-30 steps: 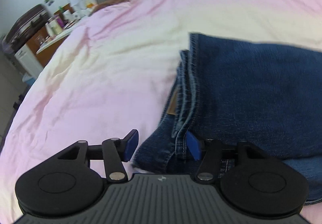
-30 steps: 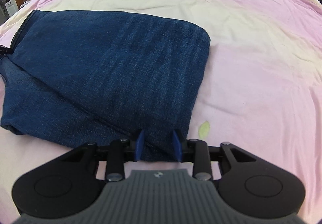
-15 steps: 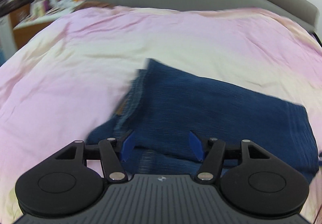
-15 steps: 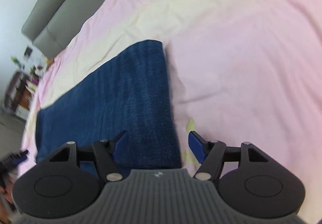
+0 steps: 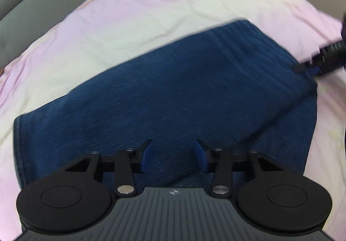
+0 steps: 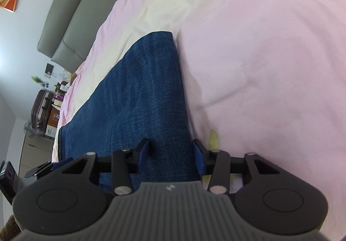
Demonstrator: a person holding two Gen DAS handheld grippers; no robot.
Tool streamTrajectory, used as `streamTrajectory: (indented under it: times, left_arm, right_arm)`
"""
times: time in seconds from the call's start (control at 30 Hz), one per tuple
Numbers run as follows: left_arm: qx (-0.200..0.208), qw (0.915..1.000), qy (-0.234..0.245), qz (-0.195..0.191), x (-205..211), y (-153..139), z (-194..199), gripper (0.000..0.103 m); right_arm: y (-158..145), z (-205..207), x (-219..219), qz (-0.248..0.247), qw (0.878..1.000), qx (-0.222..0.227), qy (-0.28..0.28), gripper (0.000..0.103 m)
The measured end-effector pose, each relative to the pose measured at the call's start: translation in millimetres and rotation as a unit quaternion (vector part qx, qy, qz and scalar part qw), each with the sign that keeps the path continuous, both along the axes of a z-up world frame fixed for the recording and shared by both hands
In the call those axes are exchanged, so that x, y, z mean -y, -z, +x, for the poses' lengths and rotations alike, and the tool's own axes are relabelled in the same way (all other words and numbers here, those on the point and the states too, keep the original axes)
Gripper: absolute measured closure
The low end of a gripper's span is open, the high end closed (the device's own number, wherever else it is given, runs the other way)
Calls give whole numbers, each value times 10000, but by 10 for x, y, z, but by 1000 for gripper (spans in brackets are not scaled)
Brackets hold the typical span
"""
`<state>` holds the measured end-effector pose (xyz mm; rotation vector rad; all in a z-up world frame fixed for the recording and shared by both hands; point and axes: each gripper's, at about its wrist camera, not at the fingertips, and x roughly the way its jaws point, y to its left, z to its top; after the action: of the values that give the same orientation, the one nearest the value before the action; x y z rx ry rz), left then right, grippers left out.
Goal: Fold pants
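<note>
Below, pink bedsheet (image 6: 259, 46), grey headboard (image 6: 71, 15)

the left wrist view was smeared by motion, so the jeans (image 5: 173, 89) showed no clear weave or seams, and their near edge was hidden behind the left gripper (image 5: 173, 155). the right gripper (image 5: 313, 63) was cut off by that picture's right edge, a dark blur; its jaws could not be read there. in the right wrist view the jeans' near end lay hidden under the gripper body, and a yellow-green scrap (image 6: 213, 138) was partly covered. the clutter on the far shelf (image 6: 58, 91) was too small to tell.
</note>
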<state>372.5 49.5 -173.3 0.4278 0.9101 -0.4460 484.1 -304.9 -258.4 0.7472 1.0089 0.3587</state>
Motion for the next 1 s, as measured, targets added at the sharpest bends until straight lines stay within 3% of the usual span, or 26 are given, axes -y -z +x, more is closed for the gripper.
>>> streamTrajectory:
  times: [0.13, 0.27, 0.37, 0.43, 0.57, 0.7, 0.83, 1.0]
  left_arm:
    - [-300, 9983, 380, 338, 117, 101, 83, 79]
    - [-460, 9938, 605, 807, 269, 222, 150, 84]
    - [-485, 9904, 753, 1049, 385, 300, 160, 89]
    - [-491, 9900, 765, 1080, 399, 305, 159, 89]
    - [-557, 9915, 692, 953, 377, 271, 200, 88]
    - [-493, 9909, 813, 949, 372, 134, 299, 88]
    - [-282, 9935, 585, 934, 367, -20, 628, 85]
    - [-102, 9917, 527, 1172, 467, -11, 1074, 85]
  right_arm:
    - [13, 25, 27, 77, 9999, 66, -78, 70]
    - [-137, 10, 41, 122, 9996, 180, -188, 83]
    - [-333, -21, 70, 401, 9982, 374, -252, 84]
    - [-441, -6, 61, 504, 9970, 472, -335, 81]
    - [-459, 168, -7, 370, 9975, 358, -489, 63]
    - [-301, 380, 0, 153, 9993, 178, -303, 62]
    - [-213, 648, 92, 113, 9999, 116, 1, 62]
    - [-117, 989, 27, 213, 9996, -60, -200, 62]
